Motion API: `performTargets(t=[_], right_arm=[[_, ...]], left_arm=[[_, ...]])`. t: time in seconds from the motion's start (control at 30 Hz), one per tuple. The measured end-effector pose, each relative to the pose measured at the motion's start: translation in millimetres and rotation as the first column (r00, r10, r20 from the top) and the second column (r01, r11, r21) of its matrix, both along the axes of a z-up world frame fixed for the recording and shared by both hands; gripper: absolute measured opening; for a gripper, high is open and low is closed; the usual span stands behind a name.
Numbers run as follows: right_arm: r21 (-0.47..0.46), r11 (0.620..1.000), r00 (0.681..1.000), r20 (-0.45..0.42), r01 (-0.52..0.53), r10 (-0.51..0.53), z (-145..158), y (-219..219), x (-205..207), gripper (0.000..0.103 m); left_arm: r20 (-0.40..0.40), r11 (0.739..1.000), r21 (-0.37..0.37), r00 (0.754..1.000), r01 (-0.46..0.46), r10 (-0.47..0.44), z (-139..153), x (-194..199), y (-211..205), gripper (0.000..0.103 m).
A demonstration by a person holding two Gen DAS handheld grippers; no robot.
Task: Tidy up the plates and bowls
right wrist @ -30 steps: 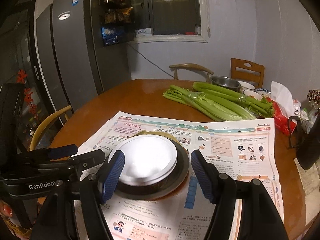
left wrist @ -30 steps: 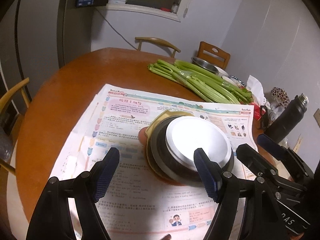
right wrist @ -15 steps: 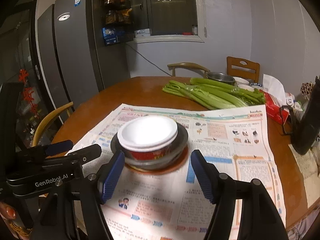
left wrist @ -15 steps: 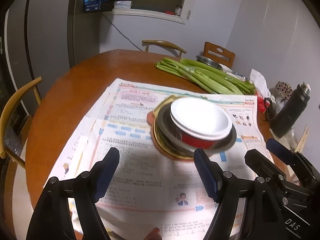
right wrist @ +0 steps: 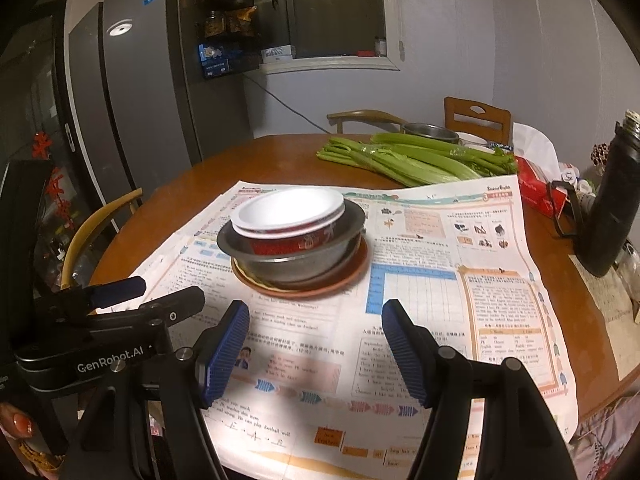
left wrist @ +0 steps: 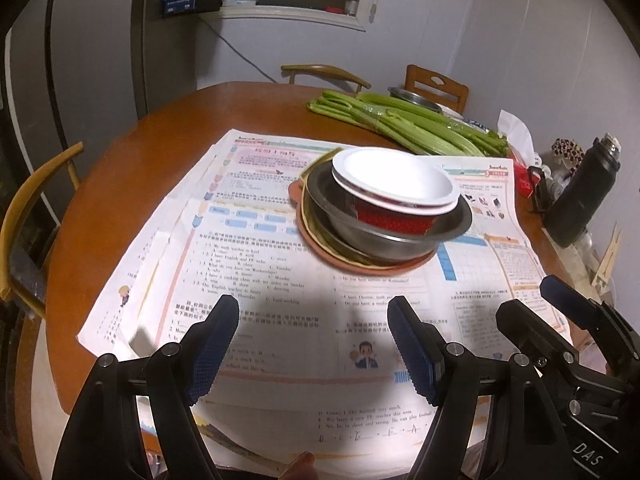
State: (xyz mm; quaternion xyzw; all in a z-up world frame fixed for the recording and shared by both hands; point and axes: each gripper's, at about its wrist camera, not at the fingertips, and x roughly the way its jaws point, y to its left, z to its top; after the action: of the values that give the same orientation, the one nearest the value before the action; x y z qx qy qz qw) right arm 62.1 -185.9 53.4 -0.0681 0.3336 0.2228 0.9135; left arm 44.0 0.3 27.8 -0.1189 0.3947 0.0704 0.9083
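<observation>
Both tools empty, dishes stacked mid-frame

Low in each frame, the left tool point(left wrist: 312, 344) and right tool point(right wrist: 316, 352) gape wide, holding nothing; past them, center frame on the newspaper point(left wrist: 280, 280), bowls point(right wrist: 294, 220) sit nested on a plate point(right wrist: 344, 276), apparently stacked to tidy the desk point(left wrist: 132, 160).
</observation>
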Motion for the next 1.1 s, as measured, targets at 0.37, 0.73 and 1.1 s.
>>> performTargets(t=[0.37,0.73,1.1], right_arm=[[-0.001,1.0,1.0,-0.01,0.01,-0.01,-6.2,-5.1,-9.3,0.068],[-0.013,1.0,0.999,-0.033,-0.007,0.007,-15.1,-4.5,-15.8,0.068],[-0.015,1.0,1.0,-0.025,-0.016,0.015,-15.7,-3.6,-21.3,0.068]], left_arm=[[-0.011,1.0,0.001,1.0,0.016,-0.016,-3.8,-6.1,-7.5,0.078],[-0.013,1.0,-0.015,1.0,0.012,-0.012,-7.9,-10.6,-8.2,0.078],[-0.014,1.0,-0.022,1.0,0.01,-0.01,-9.4,-13.4,-7.1,0.078]])
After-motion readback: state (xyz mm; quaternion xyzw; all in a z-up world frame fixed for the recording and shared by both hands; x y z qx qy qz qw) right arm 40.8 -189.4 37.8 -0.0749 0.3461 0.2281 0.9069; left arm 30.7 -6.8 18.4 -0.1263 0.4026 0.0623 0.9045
